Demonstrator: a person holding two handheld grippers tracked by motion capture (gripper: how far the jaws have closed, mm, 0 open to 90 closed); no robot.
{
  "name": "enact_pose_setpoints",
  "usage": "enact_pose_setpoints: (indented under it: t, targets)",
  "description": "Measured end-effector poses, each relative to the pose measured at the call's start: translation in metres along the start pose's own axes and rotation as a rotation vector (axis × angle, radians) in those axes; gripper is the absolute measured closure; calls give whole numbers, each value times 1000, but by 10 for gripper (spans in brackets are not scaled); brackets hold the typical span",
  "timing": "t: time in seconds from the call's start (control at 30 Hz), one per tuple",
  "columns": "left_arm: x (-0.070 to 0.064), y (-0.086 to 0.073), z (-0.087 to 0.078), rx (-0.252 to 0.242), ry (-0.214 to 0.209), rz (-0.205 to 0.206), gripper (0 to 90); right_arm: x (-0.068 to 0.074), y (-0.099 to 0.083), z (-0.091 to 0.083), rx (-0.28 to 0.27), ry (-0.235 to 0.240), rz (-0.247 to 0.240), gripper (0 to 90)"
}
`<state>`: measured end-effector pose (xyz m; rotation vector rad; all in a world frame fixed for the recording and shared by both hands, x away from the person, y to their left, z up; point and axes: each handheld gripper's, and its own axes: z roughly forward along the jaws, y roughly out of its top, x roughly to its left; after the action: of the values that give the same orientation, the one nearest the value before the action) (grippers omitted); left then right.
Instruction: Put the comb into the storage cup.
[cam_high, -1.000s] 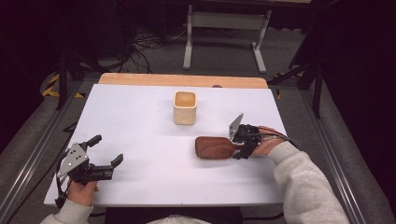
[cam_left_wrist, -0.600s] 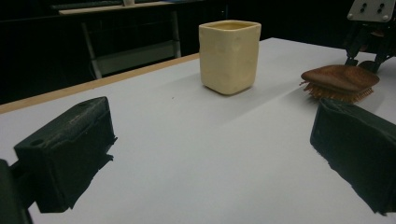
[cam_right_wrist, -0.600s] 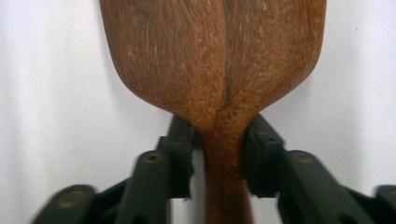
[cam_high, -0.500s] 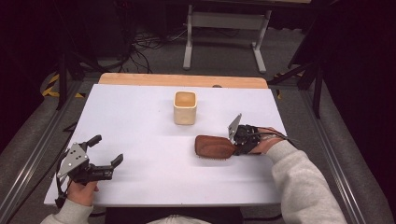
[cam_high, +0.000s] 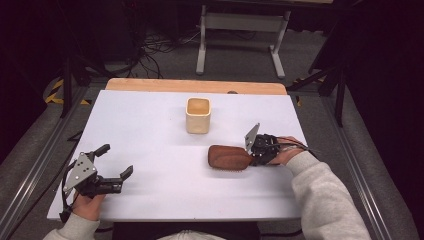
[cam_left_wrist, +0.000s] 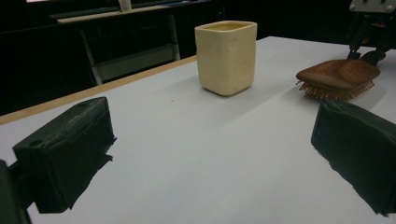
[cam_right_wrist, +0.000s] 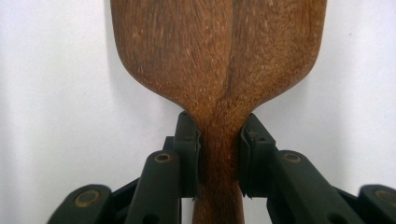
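Fingers (cam_right_wrist: 189, 144) of the right gripper (cam_high: 257, 150) pinch the hairbrush (cam_high: 230, 157) by its handle, right of centre on the tabletop (cam_high: 150, 125). Left gripper (cam_high: 112, 167) rests wide open, empty, lower left. Likely next: lifting it, perhaps toward the cup (cam_high: 198, 115).

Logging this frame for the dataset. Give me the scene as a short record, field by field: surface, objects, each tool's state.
surface: white table with a wooden strip along its far edge
cup: cream square cup, upright, mid-table toward the far side
brush: brown wooden hairbrush, bristles down on the table, nearer than the cup and to its right
right tool: right tool, jaws closed on the hairbrush's narrow handle
left tool: left tool, jaws wide apart, holding nothing, at the near left of the table
contact: cup and hairbrush apart
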<state>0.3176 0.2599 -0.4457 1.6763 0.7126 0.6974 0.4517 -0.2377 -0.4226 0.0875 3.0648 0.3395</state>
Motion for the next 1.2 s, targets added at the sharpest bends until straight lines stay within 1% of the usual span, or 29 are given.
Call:
enact_pose_setpoints:
  t: [0.03, 0.07, 0.13, 0.17, 0.2, 0.23, 0.3, 0.37, 0.43, 0.47, 0.5, 0.53, 0.57, 0.6, 0.63, 0.7, 0.77, 0.8, 0.83, 0.87, 0.9, 0.93, 0.97, 1.0, 1.03, 1.07, 1.13, 1.17, 1.2]
  targets:
    - [-1, 0, 0, 6, 0, -3, 2, 0, 0, -1, -2, -3, 3, 721]
    - [-1, 1, 0, 8, -9, -5, 2, 0, 0, -1, -2, -3, 3, 721]
    - [-1, 1, 0, 7, -13, -7, 2, 2, 1, -3, -2, -6, 18, 722]
    - [-1, 1, 0, 4, -18, -14, 2, 2, 1, -3, -6, -10, 18, 722]
    - [-1, 1, 0, 15, -24, -22, 2, 3, 2, -5, -11, -10, 18, 722]
    - [-1, 1, 0, 19, -13, -18, 2, 3, 2, -5, -11, -12, 21, 722]
    - [-1, 1, 0, 18, -15, -18, 2, 4, 2, -7, -18, -17, 17, 722]
    - [0, 1, -1, 11, -36, -14, 2, 5, 2, -8, -20, -15, 20, 723]
    - [0, 1, -1, 11, -35, -9, 2, 6, 3, -10, -26, -26, 24, 723]
    - [0, 1, -1, 11, -34, -8, 2, 7, 3, -14, -43, -35, 19, 723]
    - [0, 1, -1, 14, -37, -9, 2, 7, 3, -14, -43, -35, 19, 723]
    - [0, 1, -1, 14, -38, -21, 2, 7, 3, -16, -48, -39, 18, 723]
    - [1, 1, -1, 19, -42, -13, 2, 9, 3, -20, -65, -41, 24, 722]
    - [1, 1, -1, 20, -46, -21, 2, 9, 3, -20, -65, -41, 24, 722]
    - [1, 1, -1, 16, -53, -26, 2, 10, 4, -23, -86, -53, 17, 722]
    - [1, 1, -1, 18, -60, -29, 2, 12, 4, -26, -99, -59, 18, 722]
    - [1, 1, -2, 13, -54, -30, 2, 13, 4, -30, -118, -71, 15, 722]
    - [2, 1, -2, 16, -50, -40, 2, 14, 4, -31, -128, -73, 22, 722]
    - [3, 0, -2, 3, -59, -62, 2, 14, 4, -33, -136, -76, 22, 722]
    - [4, 0, -2, 5, -61, -74, 2, 15, 5, -35, -147, -78, 26, 722]
    - [5, -1, -2, 10, -62, -80, 2, 16, 5, -36, -163, -78, 25, 722]
    - [5, -1, -2, 23, -63, -97, 2, 17, 5, -37, -173, -90, 21, 722]
    - [6, -2, -1, 31, -68, -109, 2, 18, 6, -38, -188, -90, 25, 722]
    - [6, -2, 0, 34, -71, -116, 2, 19, 6, -39, -197, -102, 19, 722]
    - [6, -2, 0, 37, -60, -105, 2, 21, 7, -41, -209, -94, 32, 722]
    - [6, -2, 0, 37, -60, -105, 2, 21, 7, -42, -223, -102, 24, 722]
    - [5, -2, 0, 38, -53, -78, 2, 24, 8, -45, -259, -109, 31, 722]
    - [4, -2, 0, 37, -55, -73, 2, 24, 8, -45, -259, -109, 31, 722]
    - [4, -2, 0, 41, -52, -66, 2, 25, 8, -46, -271, -113, 30, 722]
